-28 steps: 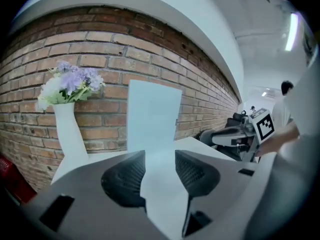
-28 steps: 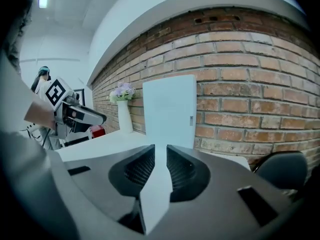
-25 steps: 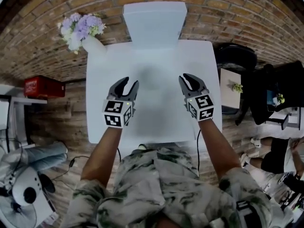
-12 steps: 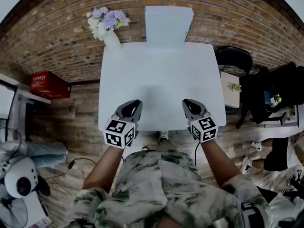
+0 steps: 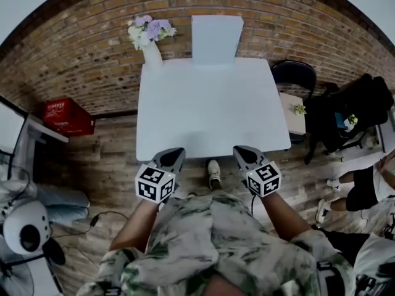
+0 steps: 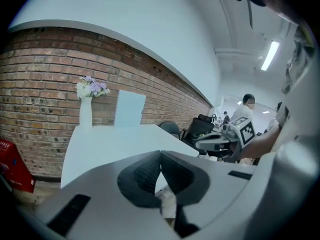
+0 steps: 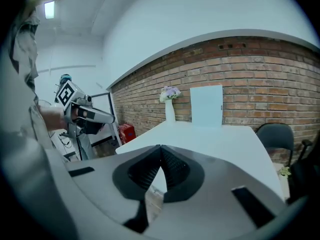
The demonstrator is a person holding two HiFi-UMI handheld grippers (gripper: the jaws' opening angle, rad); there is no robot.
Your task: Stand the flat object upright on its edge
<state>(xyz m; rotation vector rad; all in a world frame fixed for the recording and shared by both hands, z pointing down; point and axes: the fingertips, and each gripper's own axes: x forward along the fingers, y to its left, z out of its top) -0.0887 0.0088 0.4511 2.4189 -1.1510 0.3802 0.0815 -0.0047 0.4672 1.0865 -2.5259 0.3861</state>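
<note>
At the far edge of the table (image 5: 185,122), the flat white panel (image 5: 216,39) stands upright, straight ahead and well apart from the left gripper (image 5: 176,154) and right gripper (image 5: 241,151), both closed, empty, and about equally distant.

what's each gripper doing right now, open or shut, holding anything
Left gripper: jaws shut, nothing between them.
Right gripper: jaws shut, nothing between them.

left gripper (image 5: 178,151), right gripper (image 5: 238,148), fingers (image 6: 143,174) just closed together, empty
</note>
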